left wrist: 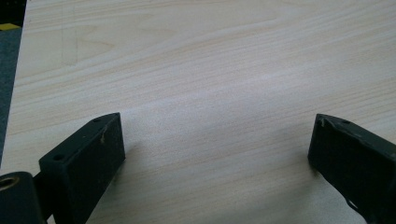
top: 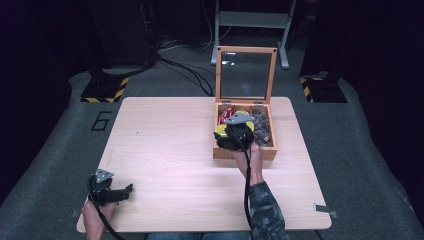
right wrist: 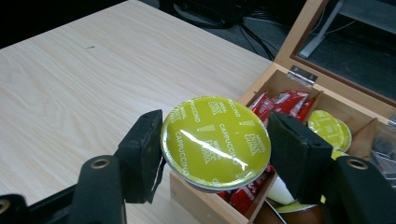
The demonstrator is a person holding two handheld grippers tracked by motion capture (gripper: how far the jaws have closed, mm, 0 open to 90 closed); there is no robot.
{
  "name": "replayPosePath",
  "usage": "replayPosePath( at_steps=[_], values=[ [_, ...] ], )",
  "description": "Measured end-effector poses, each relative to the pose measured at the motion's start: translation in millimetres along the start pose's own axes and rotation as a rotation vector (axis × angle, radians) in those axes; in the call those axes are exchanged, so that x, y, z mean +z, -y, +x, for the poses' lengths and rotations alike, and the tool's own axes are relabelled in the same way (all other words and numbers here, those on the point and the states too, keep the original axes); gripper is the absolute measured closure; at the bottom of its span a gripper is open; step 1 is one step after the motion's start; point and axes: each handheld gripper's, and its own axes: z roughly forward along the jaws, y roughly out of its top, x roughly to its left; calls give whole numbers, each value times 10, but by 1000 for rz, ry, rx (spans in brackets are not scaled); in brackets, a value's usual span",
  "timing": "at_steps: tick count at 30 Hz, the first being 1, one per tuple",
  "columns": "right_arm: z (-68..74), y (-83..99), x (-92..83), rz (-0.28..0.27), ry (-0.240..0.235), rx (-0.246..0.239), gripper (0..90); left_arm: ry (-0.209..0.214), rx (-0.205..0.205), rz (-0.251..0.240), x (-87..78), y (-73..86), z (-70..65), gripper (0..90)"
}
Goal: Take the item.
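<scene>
The right gripper [right wrist: 215, 154] clamps a round yellow-green foil-lidded coffee capsule [right wrist: 215, 142] by its rim at nine and three o'clock, above the near-left corner of the open wooden compartment box [top: 244, 152]. It is probably light, with a stiff rim and a slick, puncture-prone foil, so edge pressure suits it. The left gripper [left wrist: 215, 154] rests open over bare table [left wrist: 210, 70].

The right tool [top: 235, 131] hides the wooden box's [top: 244, 151] near-left compartment; dark items [top: 262, 127] at right too small to tell.

A pale wooden table [top: 165, 145] is standing on grey carpet, filling the middle of the high view. A wooden box [top: 244, 150] with its glass lid [top: 246, 75] raised upright is sitting directly on the tabletop, right of centre toward the far edge. A metal clip [top: 325, 209] is sticking out at the lower right corner.
</scene>
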Motion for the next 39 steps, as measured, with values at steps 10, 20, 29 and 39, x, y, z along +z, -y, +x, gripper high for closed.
replayPosePath(
  at_steps=[10, 20, 29, 39],
  values=[
    [136, 1, 104, 5, -29, -11, 374, -2, -1, -4, 3, 2, -4, 36],
    [252, 46, 270, 0, -85, 6, 374, 0, 3, -2, -1, 1, -7, 36],
    [398, 120, 450, 17, -120, 17, 374, 2, 5, -1, -1, 1, -5, 36],
    [569, 221, 690, 55, -165, 26, 374, 0, 3, -2, 2, 1, -3, 36]
  ],
)
